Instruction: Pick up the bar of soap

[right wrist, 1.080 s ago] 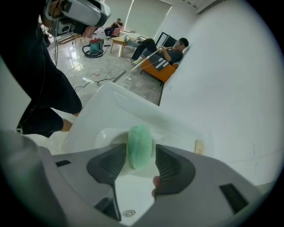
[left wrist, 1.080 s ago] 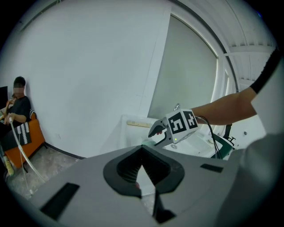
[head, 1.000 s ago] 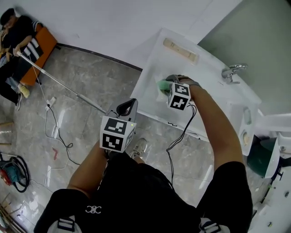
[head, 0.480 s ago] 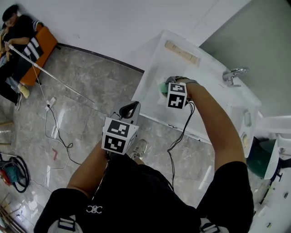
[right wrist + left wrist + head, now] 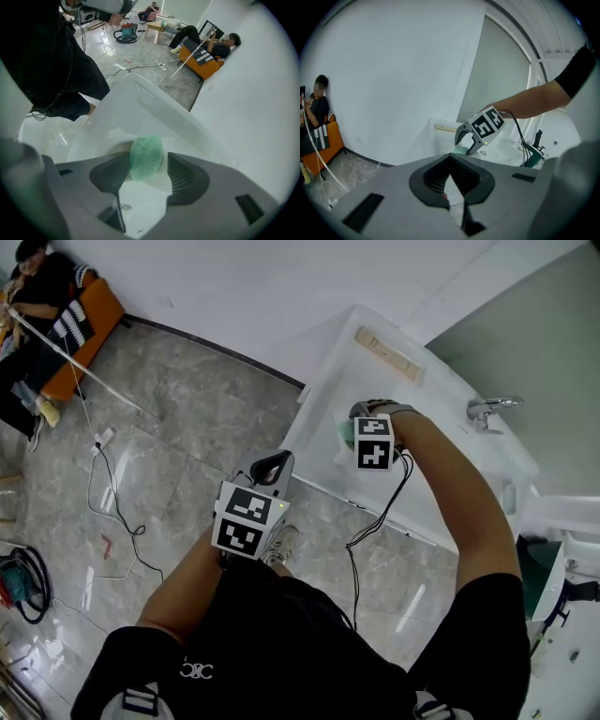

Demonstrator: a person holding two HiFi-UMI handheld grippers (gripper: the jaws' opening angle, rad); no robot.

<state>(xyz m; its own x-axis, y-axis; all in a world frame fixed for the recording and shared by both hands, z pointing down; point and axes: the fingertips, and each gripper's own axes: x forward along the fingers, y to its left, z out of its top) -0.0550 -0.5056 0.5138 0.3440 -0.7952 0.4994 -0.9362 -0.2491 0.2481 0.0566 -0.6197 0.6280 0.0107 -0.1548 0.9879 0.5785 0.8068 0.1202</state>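
Note:
The bar of soap [image 5: 146, 157] is a pale green oval. It stands on edge between the jaws of my right gripper [image 5: 147, 171], over the white tub's basin [image 5: 140, 206]. The jaws are opening: the soap leans by the left pad, and a gap shows at the right pad. In the head view my right gripper [image 5: 352, 425] hangs over the tub's near left part, with a bit of the green soap [image 5: 345, 434] beside it. My left gripper [image 5: 272, 465] hovers over the floor in front of the tub, jaws together and empty.
The white tub [image 5: 319, 404] stands against the wall, with a chrome faucet [image 5: 492, 410] at its far right and a pale wooden bar [image 5: 386, 351] on its far rim. Cables [image 5: 108, 493] trail over the marble floor. A person [image 5: 37, 287] sits on an orange seat at far left.
The right gripper stays over the tub's near left part with the soap at its jaws. The left gripper has drifted slightly right. The head view has shifted a little.

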